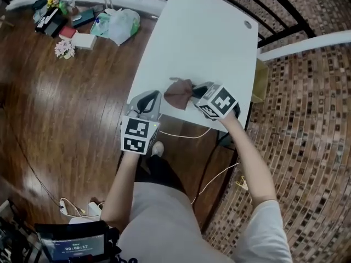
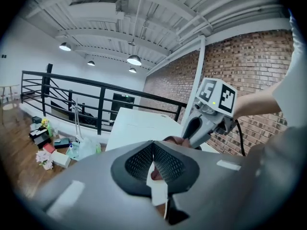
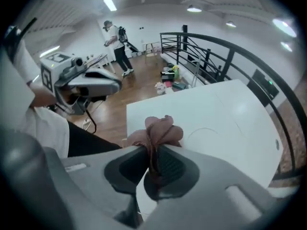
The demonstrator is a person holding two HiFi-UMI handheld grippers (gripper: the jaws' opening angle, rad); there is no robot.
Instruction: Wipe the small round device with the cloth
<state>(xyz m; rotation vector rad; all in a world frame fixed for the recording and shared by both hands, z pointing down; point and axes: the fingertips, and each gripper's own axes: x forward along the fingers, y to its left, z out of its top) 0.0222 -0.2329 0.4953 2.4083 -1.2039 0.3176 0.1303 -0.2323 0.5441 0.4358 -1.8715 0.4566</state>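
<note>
"Gripping what, the right tool (image 1: 193,95)?"

"The cloth (image 1: 178,93). Its jaws are clenched on a bunch of the brown fabric. The loose folds bloom out past the tips, over the tabletop (image 1: 208,43) close to its near edge."

"And the left tool (image 1: 148,98)?"

"Clenched as well. Its own view has the pads pressed together, with nothing I can make out between them. It sits at the near left corner of the tabletop, just beside the cloth. Whether the two touch I cannot tell."

"Where is the device?"

"Hard to say. The right gripper view shows a faint round outline (image 3: 206,138) on the white tabletop just beyond the cloth, toward the middle. It is too pale to tell more."

"Any containers?"

"A pale plastic bag (image 1: 119,25) lies on the wood floor (image 1: 66,119) off the far left corner of the tabletop. It bulges, but its contents cannot be made out. Near it lies a small bunch of flowers (image 1: 64,49). A tan box (image 1: 260,81) stands on the ground against the tabletop's right edge, and what it holds is hidden."

"Anything else by the tabletop?"

"A small round hole (image 1: 248,24) near the far right corner. A white cable (image 1: 184,136) hangs below the near edge, between the two tools. In the right gripper view a person (image 3: 115,42) stands well off on the floor."
</note>
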